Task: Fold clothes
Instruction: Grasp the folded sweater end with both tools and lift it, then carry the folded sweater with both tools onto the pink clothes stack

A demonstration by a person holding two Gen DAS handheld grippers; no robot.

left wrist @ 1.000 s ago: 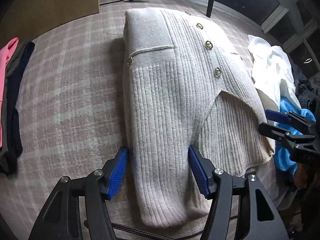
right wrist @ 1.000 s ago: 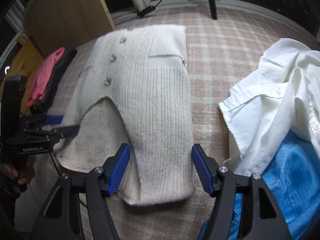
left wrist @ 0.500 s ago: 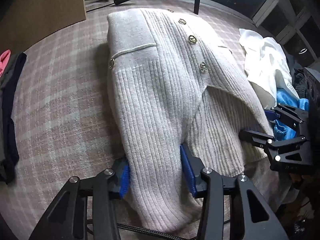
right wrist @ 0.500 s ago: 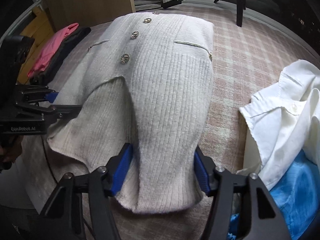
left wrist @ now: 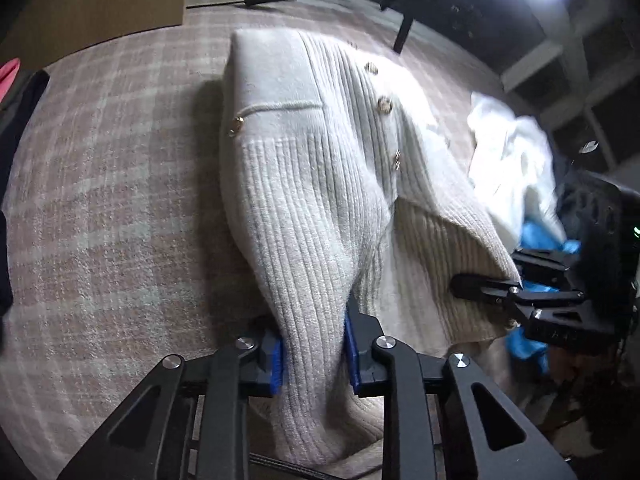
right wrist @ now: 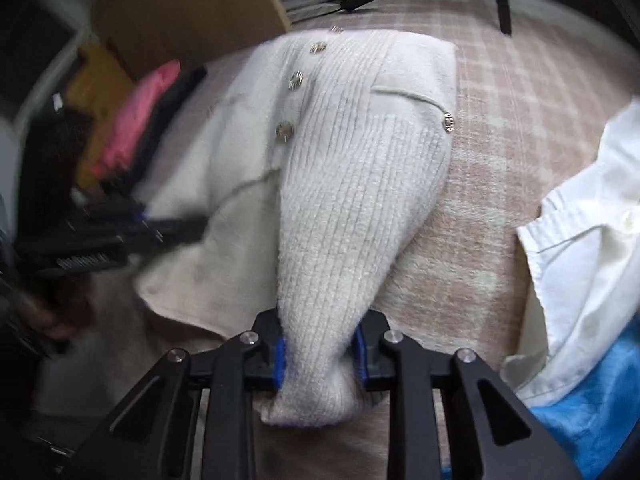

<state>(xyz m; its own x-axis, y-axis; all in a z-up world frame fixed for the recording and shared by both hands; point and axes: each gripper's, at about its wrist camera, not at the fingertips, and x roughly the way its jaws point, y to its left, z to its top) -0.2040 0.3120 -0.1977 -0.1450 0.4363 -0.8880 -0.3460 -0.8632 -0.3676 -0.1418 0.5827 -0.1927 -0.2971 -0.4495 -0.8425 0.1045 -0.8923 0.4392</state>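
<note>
Jaws just closed, both grippers pitched steeply down, pinching cream cardigan sleeves.

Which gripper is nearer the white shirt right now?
Right. The right gripper, clamped on the cream cardigan, has the white shirt just beside it; the left gripper grips the cardigan's far side.

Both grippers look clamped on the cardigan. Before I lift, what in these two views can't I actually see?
- Left gripper, left wrist view: the cardigan covers its pads' inner faces and its own hem.
- Right gripper, right wrist view: the same bunching hides the grip depth.
- Clothes pile, right wrist view: motion blur.
- White shirt and blue garment: cut by the frame edge.
</note>
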